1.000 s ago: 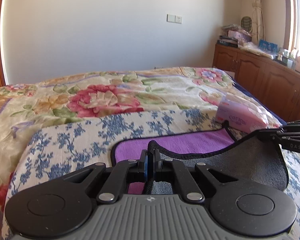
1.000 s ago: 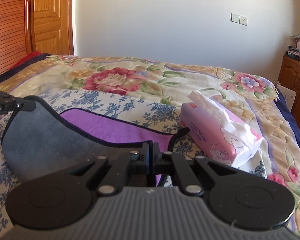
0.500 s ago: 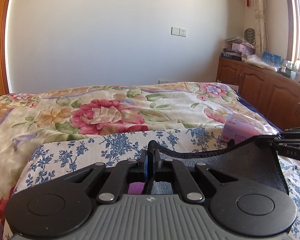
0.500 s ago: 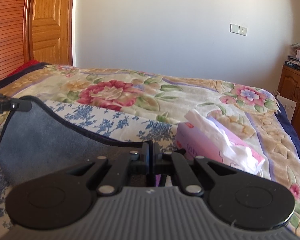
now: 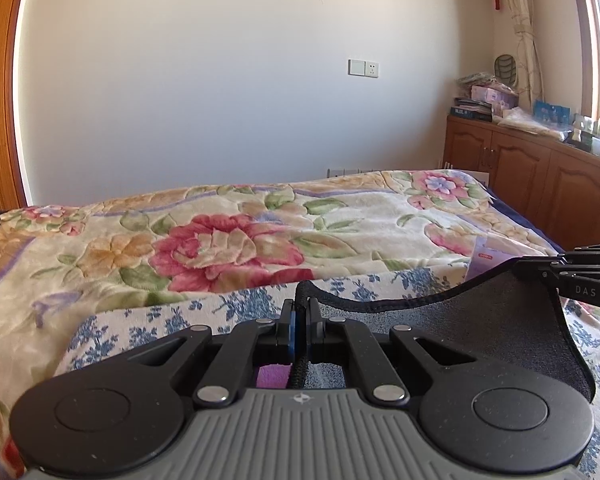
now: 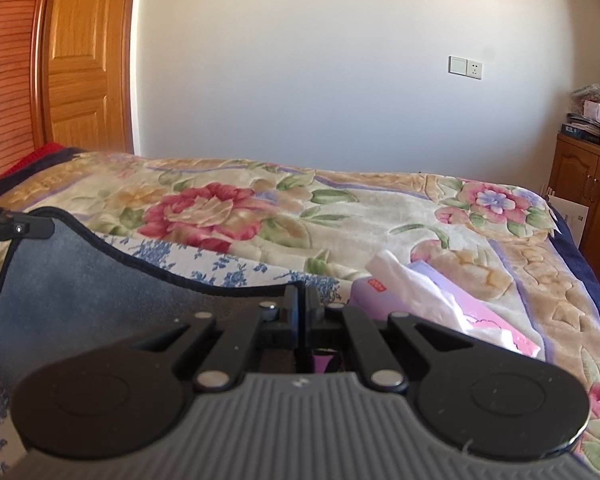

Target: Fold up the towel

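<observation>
- Fingers: on the left gripper [image 5: 300, 322] we see both jaws pressed together on a corner of the towel [image 5: 460, 332]. On the right gripper [image 6: 302, 312] the jaws are likewise clamped on the opposite corner of the same edge.
- Towel location: we hold it lifted above the blue-flowered sheet [image 5: 172, 320] on the bed [image 5: 240, 232]. Its grey face is toward both cameras, and a purple patch shows below each gripper. How much of the lower part rests on the sheet is hidden.
- Orientation: the held edge runs left to right between the two grippers and sags in the middle. We judge this edge to mark the long axis, lying across the bed, with the panel hanging down from it. The full outline is hidden, so this is a judgement only.
- Main risk: the sagging edge suggests slack. If we lay it down this way, the fold could land creased or skewed against the far edge.
- Second risk: unequal height or reach between the grippers would misalign the corners.
- Third risk: each grip takes only a corner near the hem, so a sharp pull could slip it free.
- Minor risk: the tissue box [image 6: 440, 312] sits just beside the right gripper, and the towel could catch or drape onto it.
</observation>
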Action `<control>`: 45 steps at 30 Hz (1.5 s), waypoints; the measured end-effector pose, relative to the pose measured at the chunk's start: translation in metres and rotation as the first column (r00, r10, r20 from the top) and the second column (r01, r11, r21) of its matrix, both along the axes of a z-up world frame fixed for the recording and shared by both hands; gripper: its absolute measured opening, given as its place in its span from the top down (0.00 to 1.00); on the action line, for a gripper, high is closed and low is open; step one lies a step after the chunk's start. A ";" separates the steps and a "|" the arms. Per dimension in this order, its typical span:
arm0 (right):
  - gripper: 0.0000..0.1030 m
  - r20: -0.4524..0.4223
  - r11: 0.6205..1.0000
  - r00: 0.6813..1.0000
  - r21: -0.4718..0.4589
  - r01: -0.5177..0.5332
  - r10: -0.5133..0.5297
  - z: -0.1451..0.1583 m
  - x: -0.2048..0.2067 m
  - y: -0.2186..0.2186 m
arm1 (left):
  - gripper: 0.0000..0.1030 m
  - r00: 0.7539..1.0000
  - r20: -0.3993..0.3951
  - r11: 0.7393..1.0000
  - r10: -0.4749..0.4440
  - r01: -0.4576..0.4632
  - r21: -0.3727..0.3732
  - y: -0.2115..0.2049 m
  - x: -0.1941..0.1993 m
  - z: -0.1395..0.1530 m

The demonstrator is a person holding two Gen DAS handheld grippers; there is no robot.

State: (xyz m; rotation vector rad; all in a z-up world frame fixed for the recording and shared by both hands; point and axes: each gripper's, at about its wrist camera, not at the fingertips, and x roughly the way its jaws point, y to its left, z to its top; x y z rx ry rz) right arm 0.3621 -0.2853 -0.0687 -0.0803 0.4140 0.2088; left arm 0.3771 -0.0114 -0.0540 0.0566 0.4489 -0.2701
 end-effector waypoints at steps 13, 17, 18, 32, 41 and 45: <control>0.97 -0.049 0.993 0.999 -0.120 -0.013 0.008 -0.019 0.026 0.013 | 0.95 0.999 -0.033 0.999 0.014 -0.012 0.044 -0.004 0.024 -0.013; 0.97 -0.082 0.987 0.997 -0.159 -0.018 0.005 -0.033 0.031 0.018 | 0.95 0.998 -0.059 0.998 0.016 -0.012 0.055 -0.005 0.033 -0.023; 0.97 -0.095 0.986 0.995 -0.164 -0.020 0.005 -0.037 0.032 0.018 | 0.95 0.998 -0.065 0.998 0.014 -0.010 0.064 -0.006 0.035 -0.026; 0.95 -0.165 0.989 0.986 -0.149 -0.017 -0.008 -0.050 0.038 0.012 | 0.88 0.990 -0.138 0.993 0.029 -0.013 0.114 -0.011 0.052 -0.059; 0.61 -0.160 0.991 0.987 -0.130 -0.019 -0.002 -0.039 0.027 0.013 | 0.44 0.992 -0.124 0.995 0.039 -0.027 0.096 -0.009 0.046 -0.051; 0.57 -0.163 0.995 0.987 -0.100 -0.013 -0.004 -0.031 0.016 0.011 | 0.37 0.991 -0.125 0.995 0.044 -0.032 0.099 -0.011 0.039 -0.044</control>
